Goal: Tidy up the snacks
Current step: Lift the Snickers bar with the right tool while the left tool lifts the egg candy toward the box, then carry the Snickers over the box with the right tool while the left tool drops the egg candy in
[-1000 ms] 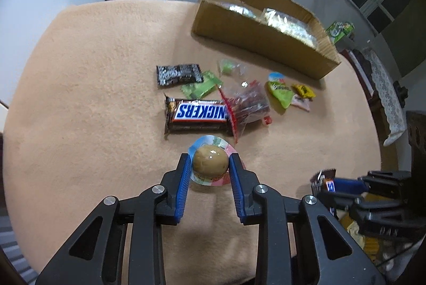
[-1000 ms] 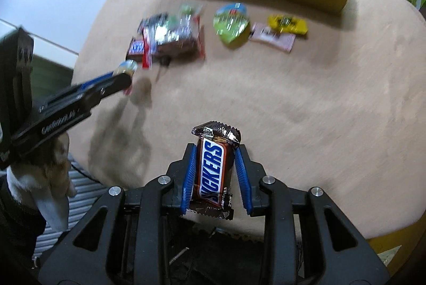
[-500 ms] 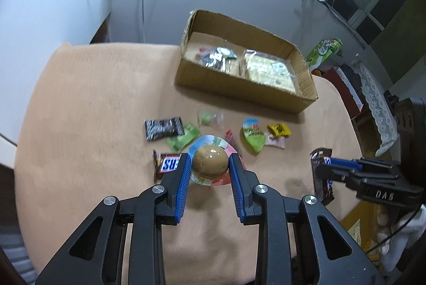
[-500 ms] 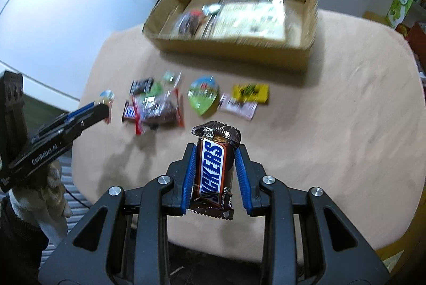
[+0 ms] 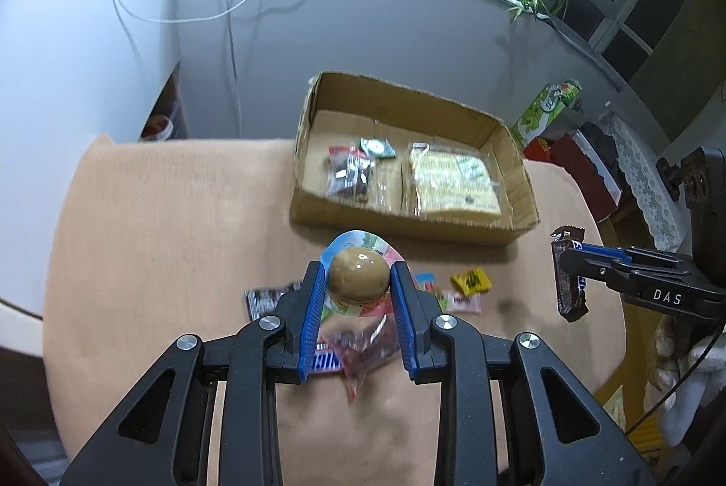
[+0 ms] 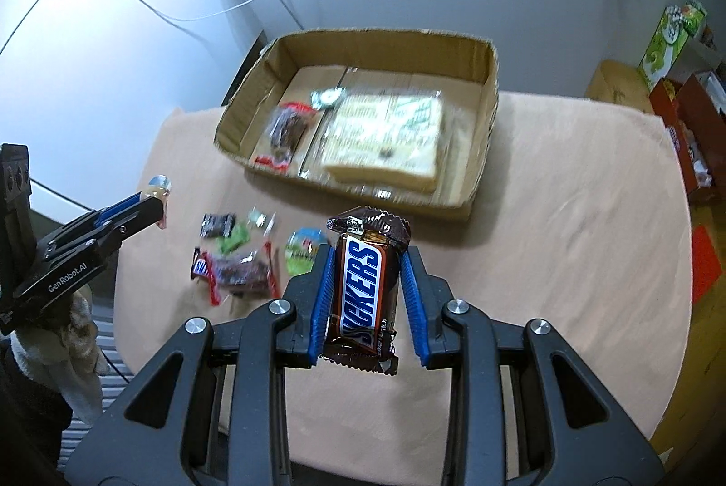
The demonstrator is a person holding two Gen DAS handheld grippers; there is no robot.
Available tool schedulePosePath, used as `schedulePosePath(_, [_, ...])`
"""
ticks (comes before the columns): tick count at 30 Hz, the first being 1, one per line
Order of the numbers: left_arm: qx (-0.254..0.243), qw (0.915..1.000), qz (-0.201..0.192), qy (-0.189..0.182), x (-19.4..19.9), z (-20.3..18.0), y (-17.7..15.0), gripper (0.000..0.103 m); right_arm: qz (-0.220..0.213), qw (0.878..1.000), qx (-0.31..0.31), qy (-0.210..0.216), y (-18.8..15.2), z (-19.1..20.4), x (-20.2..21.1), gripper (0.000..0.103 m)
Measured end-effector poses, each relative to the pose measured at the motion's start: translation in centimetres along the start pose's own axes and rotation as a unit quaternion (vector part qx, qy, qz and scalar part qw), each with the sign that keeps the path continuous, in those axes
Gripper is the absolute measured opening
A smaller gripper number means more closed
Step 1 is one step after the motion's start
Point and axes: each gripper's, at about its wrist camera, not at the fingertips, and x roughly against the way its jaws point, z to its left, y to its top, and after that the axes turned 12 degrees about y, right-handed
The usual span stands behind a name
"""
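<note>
both grippers are rising away from the table and tipping toward the box: a second ago the left camera was looking down at the snack pile from close by, and now the pile is sitting low behind the fingers while the whole box interior is coming into view. the left gripper is pinching the egg, a brown one sealed in a round printed pack, between its blue pads. the right gripper is clamping the snickers upright by its long sides, one crimped end poking out above the fingers. both loads are hanging in the air, short of the box's near wall.

the box is already holding a flat pale packet, a dark red-edged bag and a small round item. on the table, near the box front, the second snickers, a clear bag, a black wrapper, a green pouch and a yellow candy are waiting.

judging by the lift, the pickup step is finishing and the carry to the box is beginning; several pieces remain, so the sorting looks roughly midway.
</note>
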Motion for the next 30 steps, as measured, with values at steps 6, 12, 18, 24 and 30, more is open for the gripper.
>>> schedulePosePath(6, [-0.005, 1.0, -0.005, 0.001, -1.0, -0.3, 2.0, 0.028, -0.012, 1.0, 0.006, -0.014, 2.6, -0.9, 0.1, 0.031])
schedulePosePath(12, [-0.015, 0.9999, -0.004, 0.0, -2.4, -1.3, 3.7, 0.028, -0.019, 0.999, 0.012, -0.028, 5.3, -2.0, -0.4, 0.031])
schedulePosePath(18, [-0.027, 0.9996, -0.003, 0.001, -3.9, -2.7, 5.4, 0.028, -0.016, 0.999, 0.018, -0.043, 7.8, -3.3, -1.6, 0.031])
schedulePosePath(24, [-0.03, 0.9995, 0.005, -0.002, -5.5, -3.8, 7.0, 0.028, -0.021, 0.999, 0.011, -0.045, 9.8, -4.6, -2.5, 0.031])
schedulePosePath(30, [-0.025, 0.9996, 0.014, -0.006, -6.9, -4.5, 8.1, 0.028, -0.016, 0.998, 0.016, -0.054, 11.7, -5.4, -3.9, 0.031])
